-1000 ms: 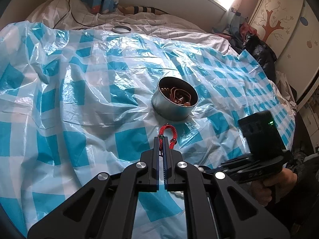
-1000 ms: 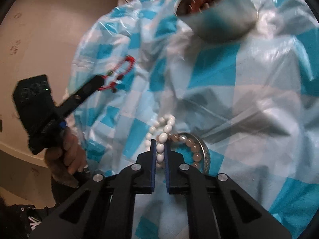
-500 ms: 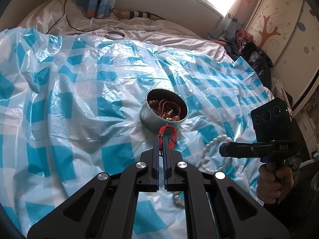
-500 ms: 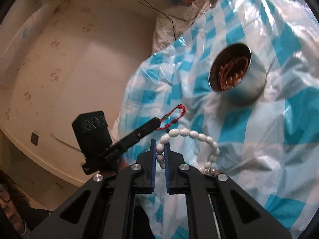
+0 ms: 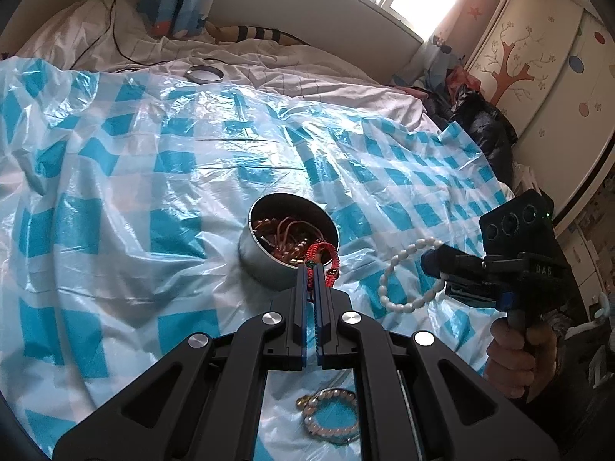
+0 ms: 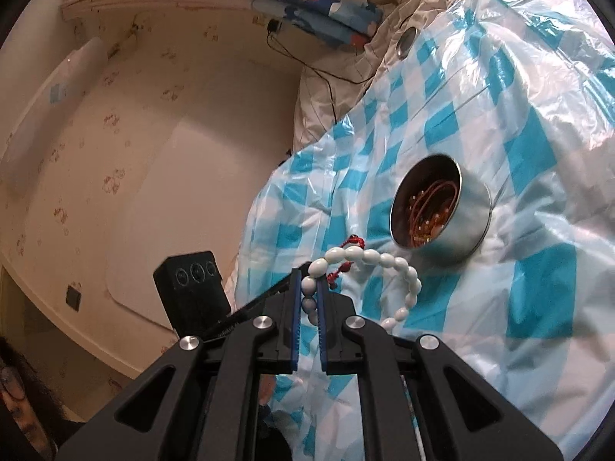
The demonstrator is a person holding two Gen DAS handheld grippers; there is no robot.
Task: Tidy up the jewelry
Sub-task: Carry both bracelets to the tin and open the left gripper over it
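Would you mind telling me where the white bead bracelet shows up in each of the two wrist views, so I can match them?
Left wrist view: the white bead bracelet hangs right of centre, pinched by the right gripper.
Right wrist view: low centre, its beads between that gripper's own fingers, the loop arcing right.
Shared landmark: the round metal tin of jewelry on the blue checked sheet, left of the bracelet in the left view, upper right of it in the right view.

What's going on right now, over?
Left gripper shut on red bracelet, over tin. Right gripper shut on white bracelet. Nothing blocking.
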